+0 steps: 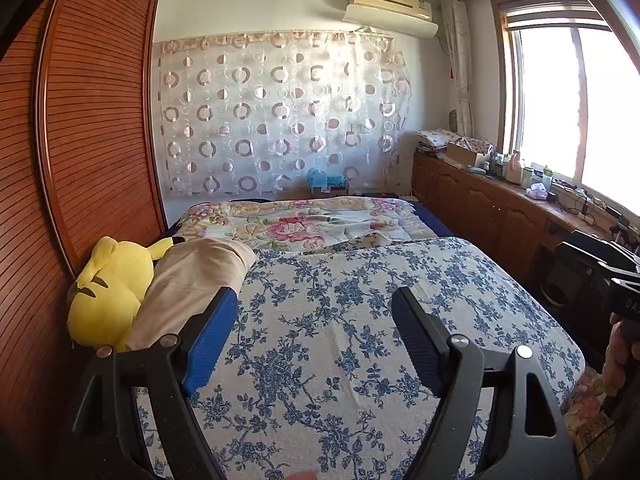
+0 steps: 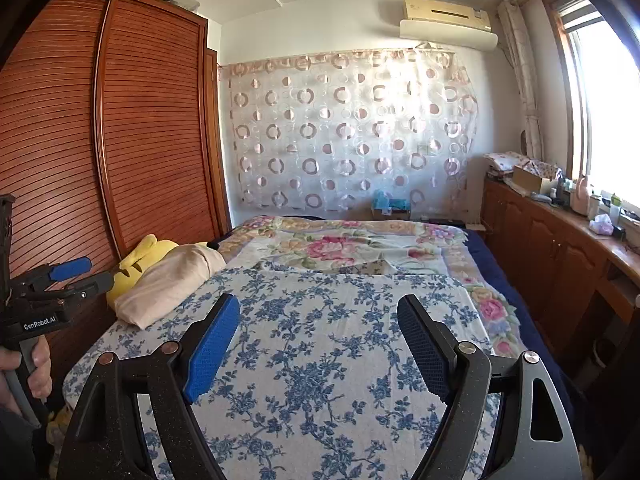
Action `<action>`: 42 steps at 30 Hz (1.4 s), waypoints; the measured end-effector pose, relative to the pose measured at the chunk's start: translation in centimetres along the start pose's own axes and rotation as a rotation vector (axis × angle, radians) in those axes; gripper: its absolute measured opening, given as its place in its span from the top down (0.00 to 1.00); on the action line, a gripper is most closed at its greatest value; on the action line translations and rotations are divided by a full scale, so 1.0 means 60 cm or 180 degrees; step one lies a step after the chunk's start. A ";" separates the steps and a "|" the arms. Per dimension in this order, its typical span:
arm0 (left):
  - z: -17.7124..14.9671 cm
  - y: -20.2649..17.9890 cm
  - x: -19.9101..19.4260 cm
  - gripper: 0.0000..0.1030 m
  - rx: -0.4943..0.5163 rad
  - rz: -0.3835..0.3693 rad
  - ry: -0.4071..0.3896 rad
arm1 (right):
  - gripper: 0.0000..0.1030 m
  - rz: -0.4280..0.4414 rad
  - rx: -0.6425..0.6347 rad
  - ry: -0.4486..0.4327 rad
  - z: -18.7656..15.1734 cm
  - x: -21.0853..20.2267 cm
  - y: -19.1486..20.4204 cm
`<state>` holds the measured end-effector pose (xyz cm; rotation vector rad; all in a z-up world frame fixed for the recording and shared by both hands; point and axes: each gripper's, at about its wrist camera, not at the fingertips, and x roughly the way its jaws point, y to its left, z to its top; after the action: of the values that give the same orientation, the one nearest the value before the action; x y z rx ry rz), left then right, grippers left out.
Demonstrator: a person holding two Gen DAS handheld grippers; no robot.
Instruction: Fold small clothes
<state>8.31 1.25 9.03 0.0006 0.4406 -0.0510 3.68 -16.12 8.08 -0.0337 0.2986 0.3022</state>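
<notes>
A blue-flowered sheet (image 1: 352, 320) covers the near part of the bed and fills the lower half of both views. My left gripper (image 1: 315, 294) hangs above it, open, with nothing between its blue pads. My right gripper (image 2: 319, 300) is also open and empty over the same sheet. The left gripper (image 2: 94, 274) shows at the left edge of the right wrist view, held by a hand (image 2: 38, 364). The right gripper's black body (image 1: 600, 280) shows at the right edge of the left wrist view. A beige bundle of cloth or a pillow (image 1: 192, 280) (image 2: 168, 284) lies at the sheet's far left corner.
A yellow plush toy (image 1: 108, 288) leans against the beige bundle, beside the slatted wooden wardrobe (image 1: 96, 140). A pink-flowered blanket (image 2: 340, 248) covers the far half of the bed. Low wooden cabinets (image 2: 552, 248) with bottles and boxes run under the window on the right.
</notes>
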 end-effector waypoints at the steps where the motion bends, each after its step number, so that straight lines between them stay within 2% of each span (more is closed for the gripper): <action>1: 0.000 -0.002 0.000 0.22 0.0006 0.0005 0.0001 | 0.20 0.0000 0.0008 -0.0004 -0.001 -0.001 0.002; 30: 0.010 -0.045 -0.014 0.22 0.0031 -0.0011 -0.0063 | 0.20 -0.0070 0.0027 -0.0039 -0.007 -0.001 -0.005; 42: 0.010 -0.045 -0.017 0.22 0.0030 -0.0013 -0.0066 | 0.20 -0.0062 0.0030 -0.0042 -0.009 -0.002 -0.007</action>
<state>7.50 -1.39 10.05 0.0083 0.4196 -0.0572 3.52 -16.62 7.58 -0.0253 0.2864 0.2815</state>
